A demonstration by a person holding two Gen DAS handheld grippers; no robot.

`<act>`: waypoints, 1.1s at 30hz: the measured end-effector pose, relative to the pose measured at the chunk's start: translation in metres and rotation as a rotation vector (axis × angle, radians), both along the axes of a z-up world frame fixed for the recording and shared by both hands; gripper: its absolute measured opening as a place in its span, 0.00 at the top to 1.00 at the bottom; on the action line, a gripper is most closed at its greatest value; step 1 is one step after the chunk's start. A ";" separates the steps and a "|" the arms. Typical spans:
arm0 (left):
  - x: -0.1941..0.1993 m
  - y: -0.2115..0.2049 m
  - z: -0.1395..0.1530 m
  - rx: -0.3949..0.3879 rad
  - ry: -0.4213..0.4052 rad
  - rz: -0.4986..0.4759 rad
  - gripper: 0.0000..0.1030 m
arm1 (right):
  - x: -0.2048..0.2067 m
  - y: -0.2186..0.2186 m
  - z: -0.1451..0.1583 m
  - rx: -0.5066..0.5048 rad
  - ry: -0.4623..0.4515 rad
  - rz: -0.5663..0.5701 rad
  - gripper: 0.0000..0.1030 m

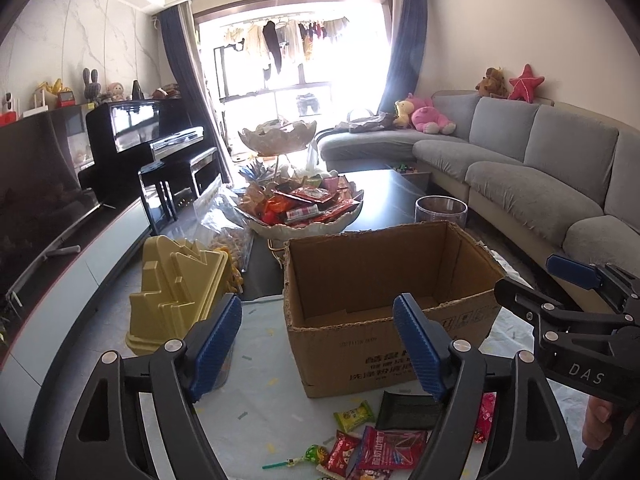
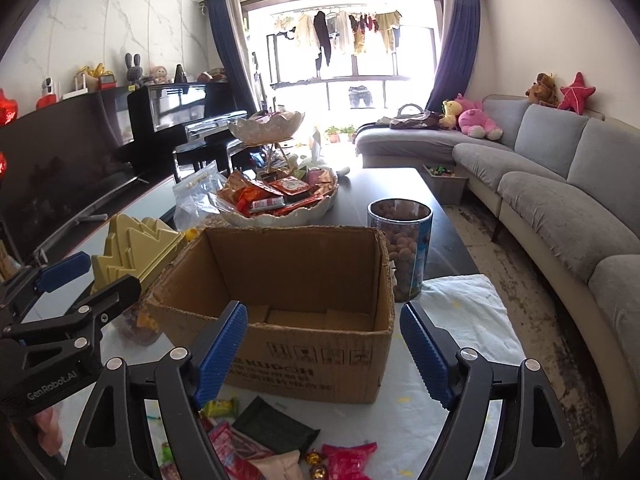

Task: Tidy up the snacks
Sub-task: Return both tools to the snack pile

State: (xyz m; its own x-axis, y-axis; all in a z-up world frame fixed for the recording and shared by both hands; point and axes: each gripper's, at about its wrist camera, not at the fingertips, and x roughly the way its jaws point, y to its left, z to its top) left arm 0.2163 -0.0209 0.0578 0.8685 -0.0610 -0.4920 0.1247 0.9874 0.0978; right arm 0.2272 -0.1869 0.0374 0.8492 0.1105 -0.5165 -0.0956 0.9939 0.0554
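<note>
Now | left tongs (image 1: 318,344): wide, holding nothing | right tongs (image 2: 324,350): wide, holding nothing | cardboard box (image 2: 280,304): just ahead of both | snack packets (image 1: 376,440): on counter beneath tongs

Dark glossy coffee table (image 2: 404,188), near end covered w/ a white cloth w/ small yellow specks (image 2: 460,320). On the cloth: open brown cardboard box (image 2: 304,364), upright, and in front of it loose snack packets, incl. a green-yellow wrapped candy (image 1: 354,420), flat dark green pouch (image 2: 276,430), red foil packet (image 1: 390,450), pink crinkled packet (image 2: 348,460). Yellow stepped plastic tray (image 1: 176,292) left of box. Clear round jar of brown balls (image 2: 404,248) right of box. Behind, on bare tabletop: white scalloped 2-tier bowl stand (image 2: 280,216) full of snacks; clear plastic bag (image 2: 196,196).
</note>
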 end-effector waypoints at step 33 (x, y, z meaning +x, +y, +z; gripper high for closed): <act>-0.110 0.028 -0.052 -0.009 0.073 0.039 0.14 | -0.098 0.026 -0.056 0.014 0.100 0.118 0.17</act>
